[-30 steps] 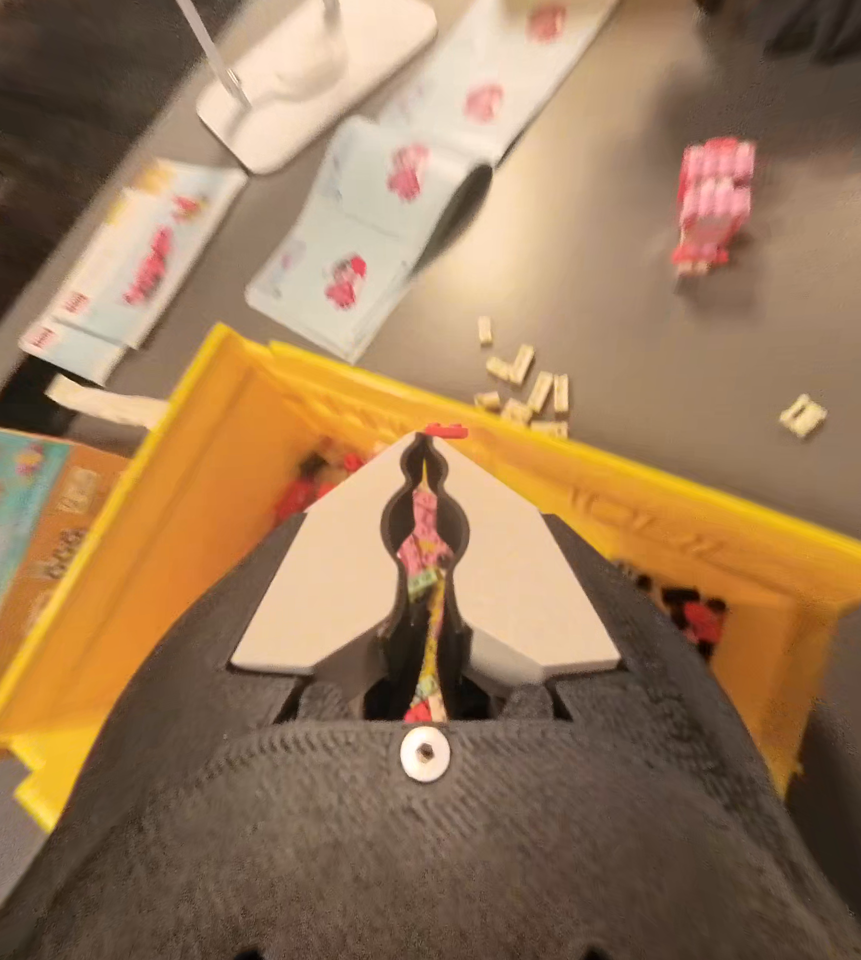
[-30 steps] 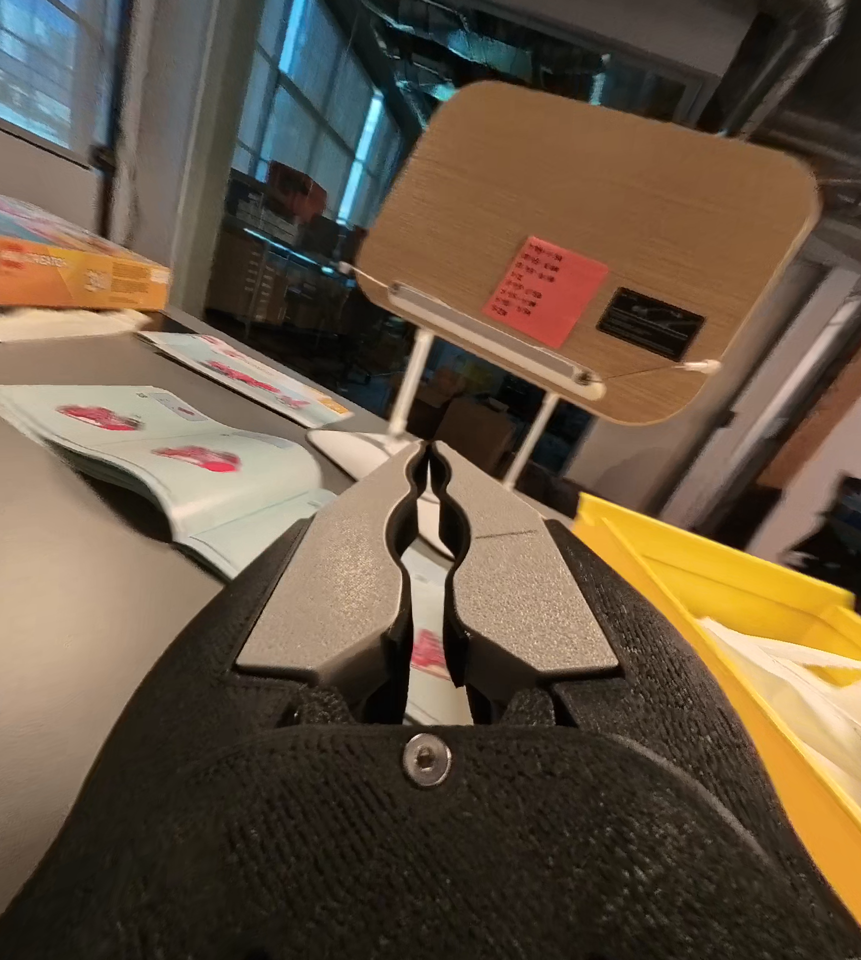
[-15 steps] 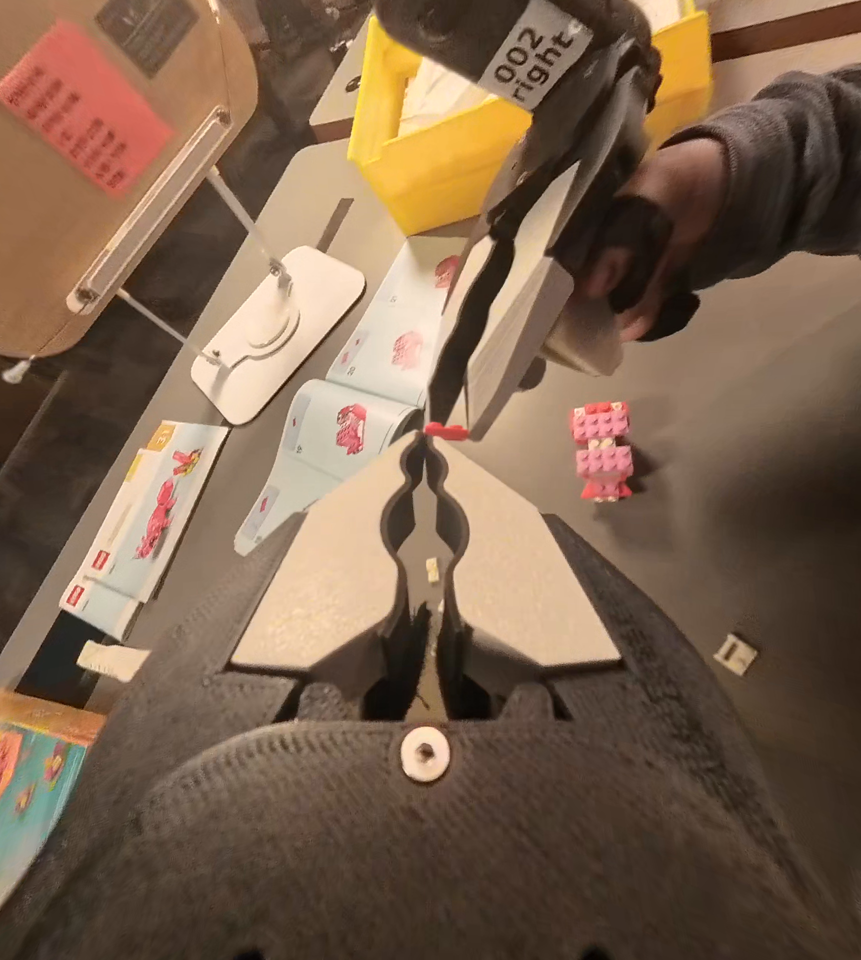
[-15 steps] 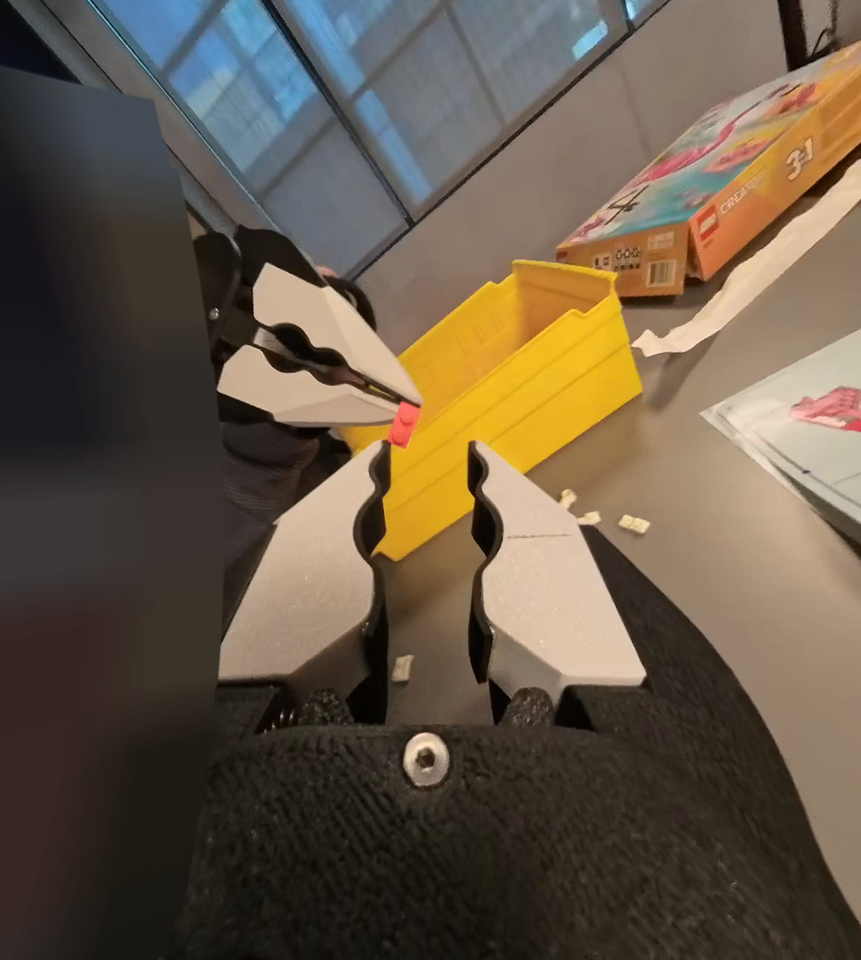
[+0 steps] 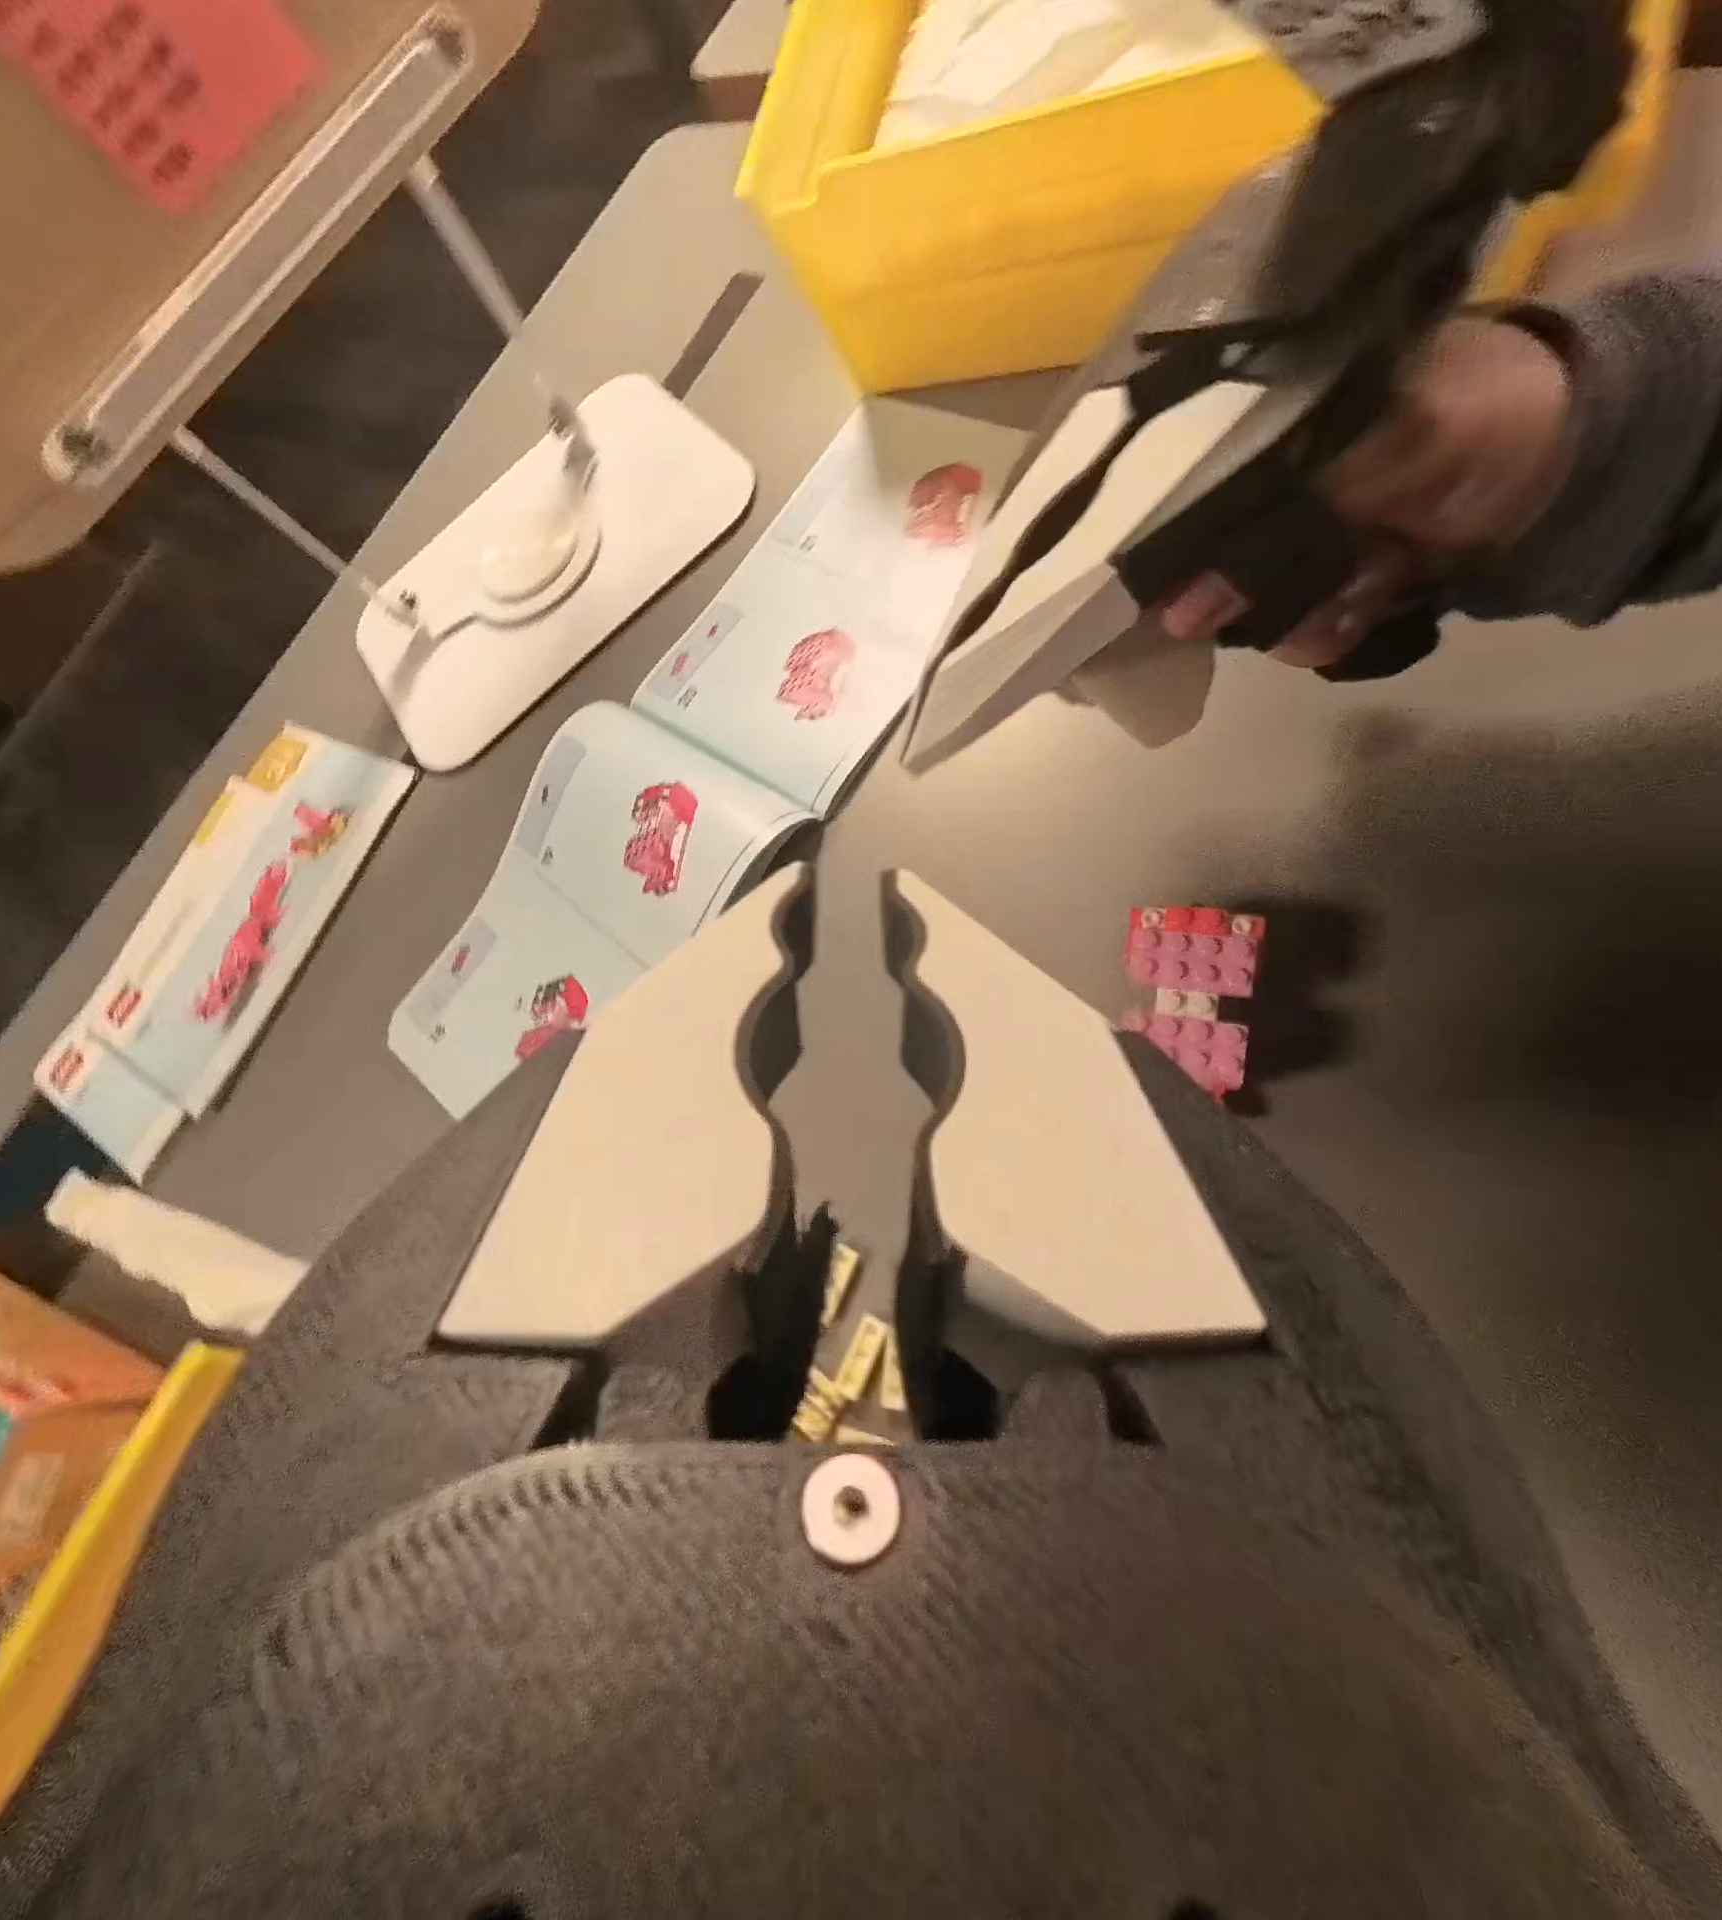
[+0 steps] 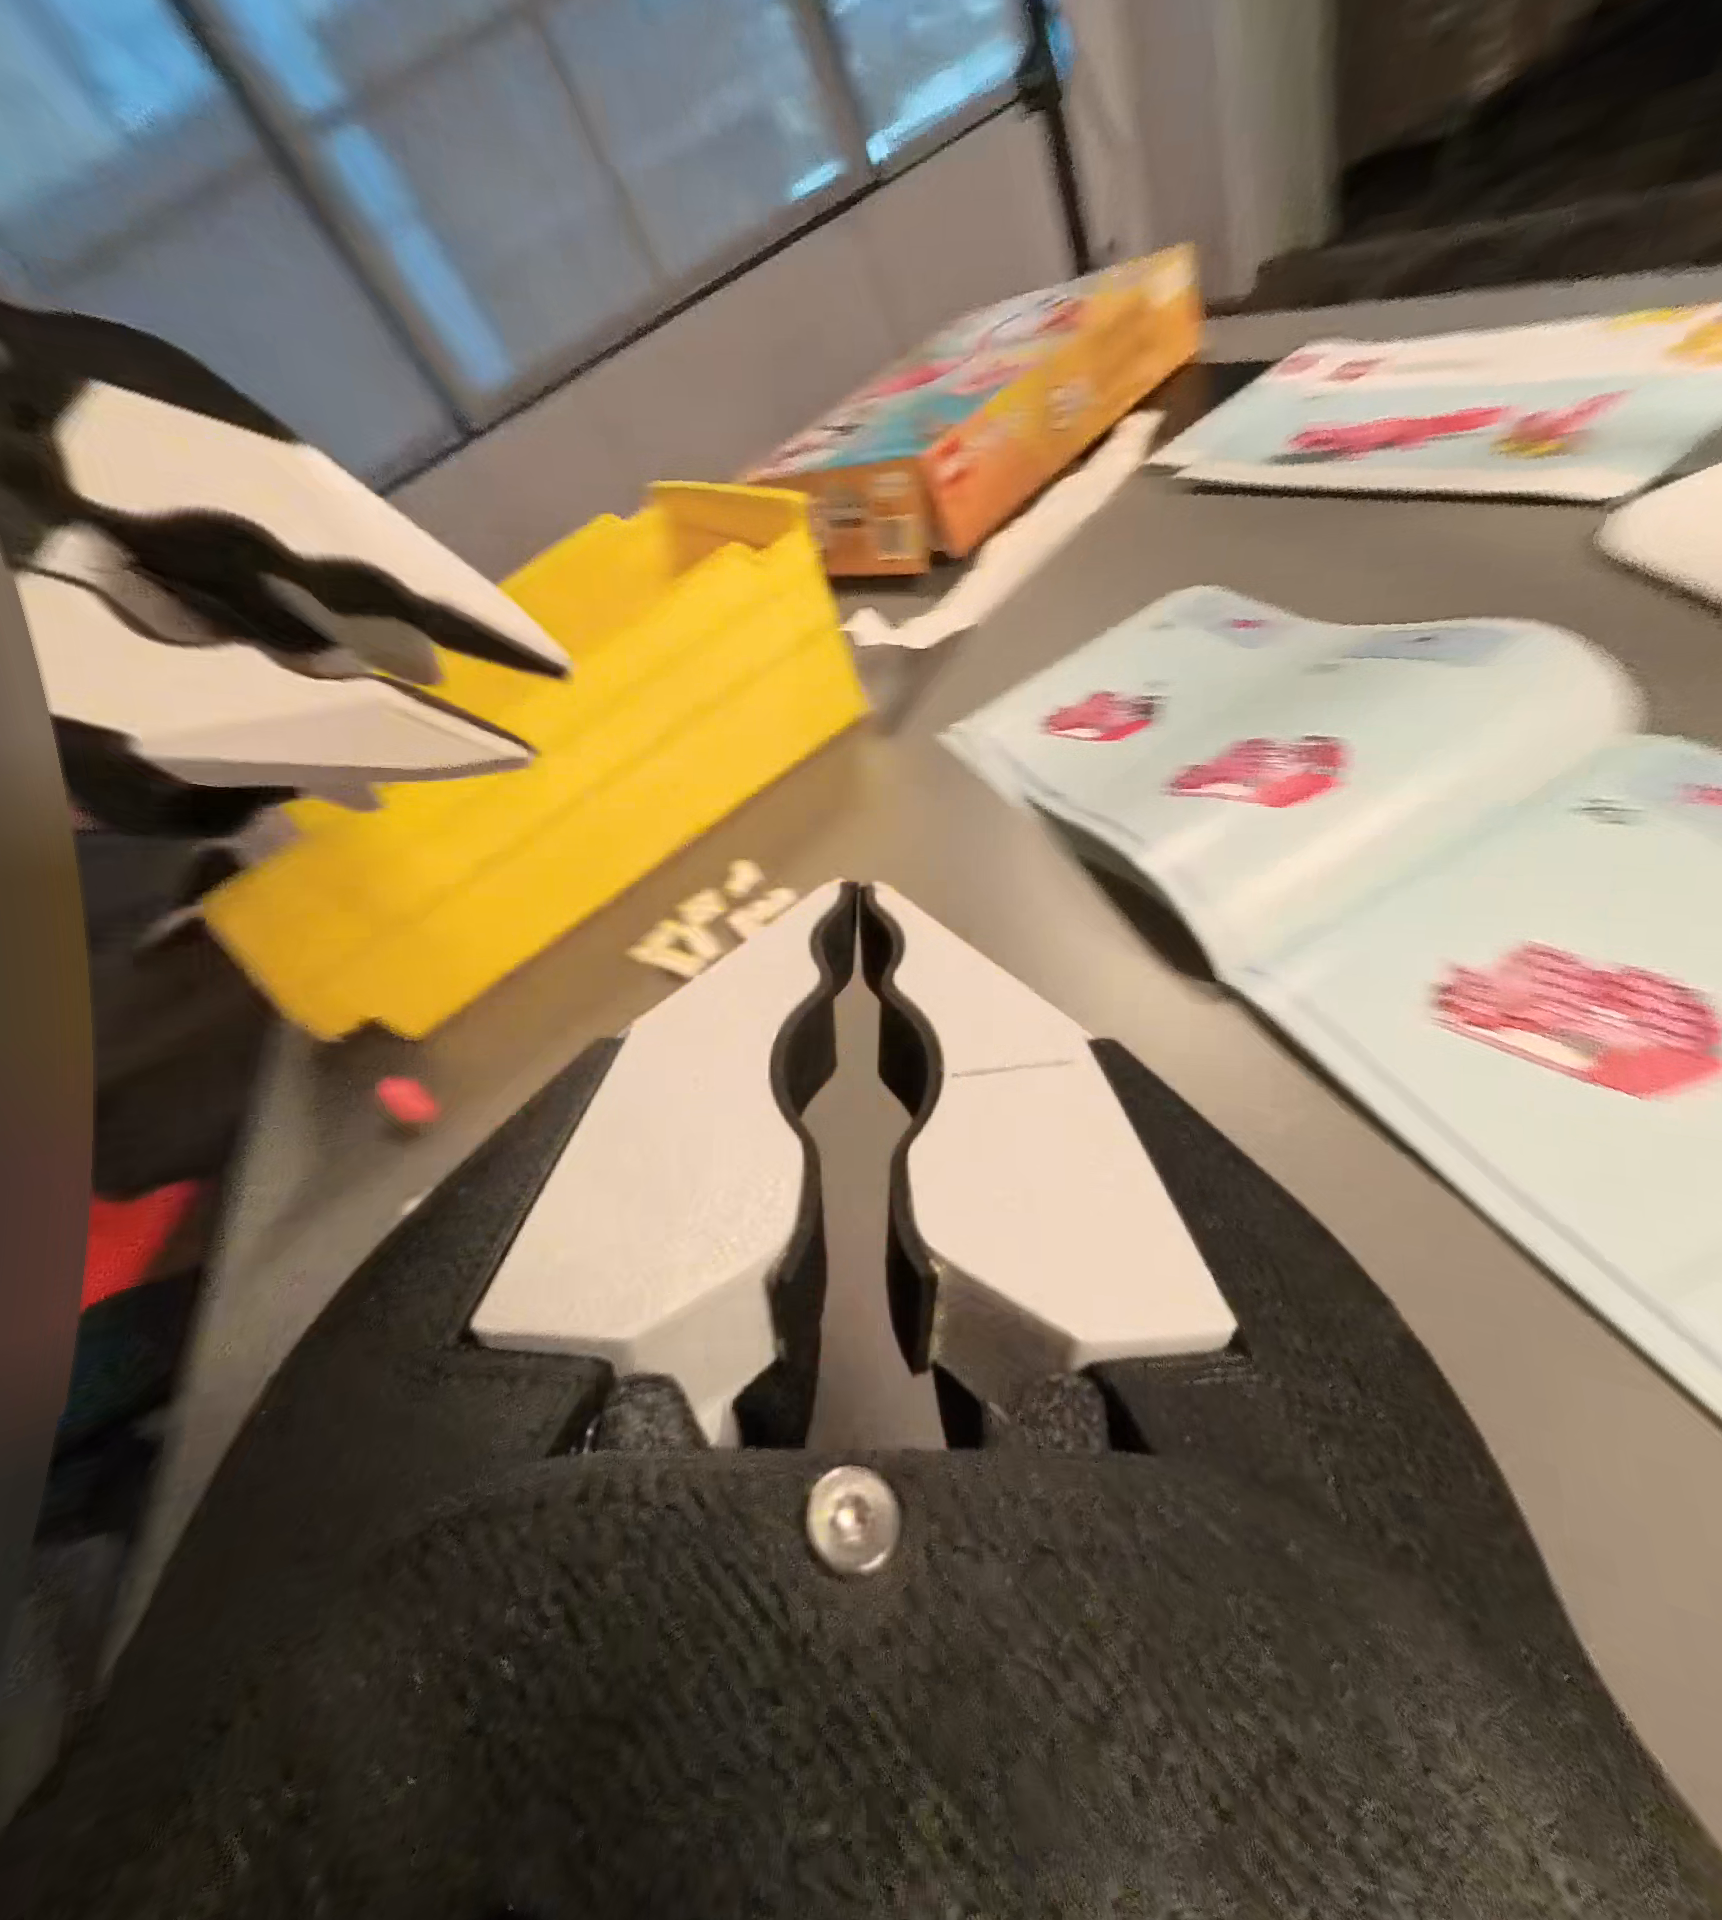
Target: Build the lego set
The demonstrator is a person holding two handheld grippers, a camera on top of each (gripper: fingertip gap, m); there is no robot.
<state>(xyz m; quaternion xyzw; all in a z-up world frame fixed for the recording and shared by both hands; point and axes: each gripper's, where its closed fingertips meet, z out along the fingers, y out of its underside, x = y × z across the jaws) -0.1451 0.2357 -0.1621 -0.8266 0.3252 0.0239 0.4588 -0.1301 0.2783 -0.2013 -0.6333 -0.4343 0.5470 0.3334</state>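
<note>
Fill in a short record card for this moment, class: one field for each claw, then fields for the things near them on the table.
Left claw: open, nothing between its fingers, above the grey table
Right claw: fingertips together, nothing held
Small red brick: lying loose on the table, left of the right claw
Pink brick model: on the table, right of the left claw
Cream bricks: scattered beside the yellow bin
Open booklet: flat on the table, right of the right claw

Dark grey table (image 6: 992,727); big windows (image 6: 483,156) behind w/ blue daylight; grey wall below.
</note>
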